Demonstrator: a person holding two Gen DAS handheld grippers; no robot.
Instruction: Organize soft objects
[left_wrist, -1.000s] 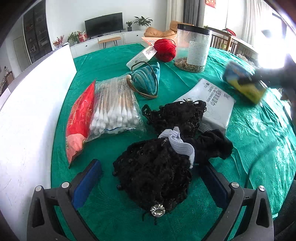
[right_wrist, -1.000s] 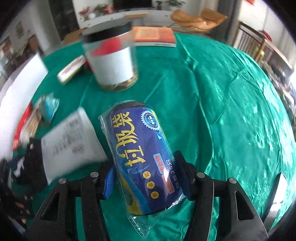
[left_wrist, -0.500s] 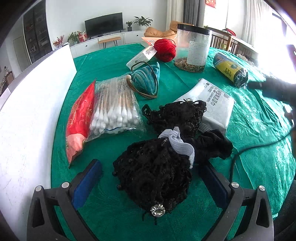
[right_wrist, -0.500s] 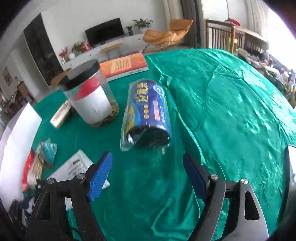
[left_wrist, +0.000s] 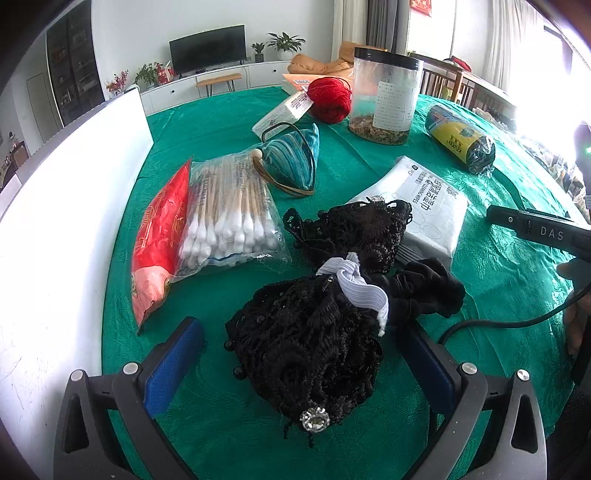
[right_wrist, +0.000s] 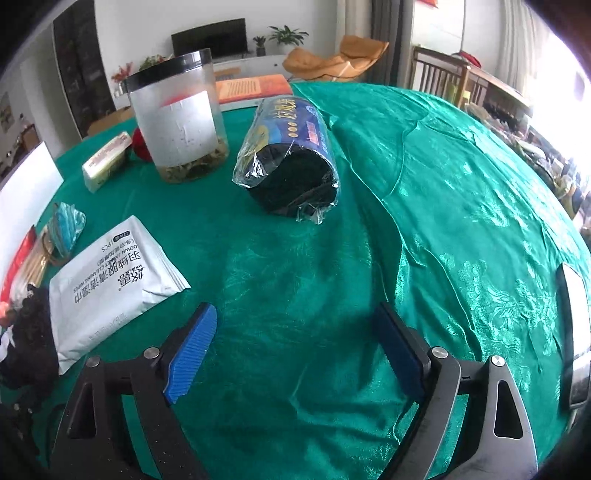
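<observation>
Daylight floods both views from windows at the right edge, where the frame blows out to pure white. The green tablecloth (right_wrist: 461, 221) picks up shiny highlights on its folds at right. A white board (left_wrist: 55, 221) at left is nearly overexposed. Soft shadows fall below each hand-held gripper. Fisheye bending curves the room, with dark vignetting in the corners. Both frames are sharp, without motion blur.
</observation>
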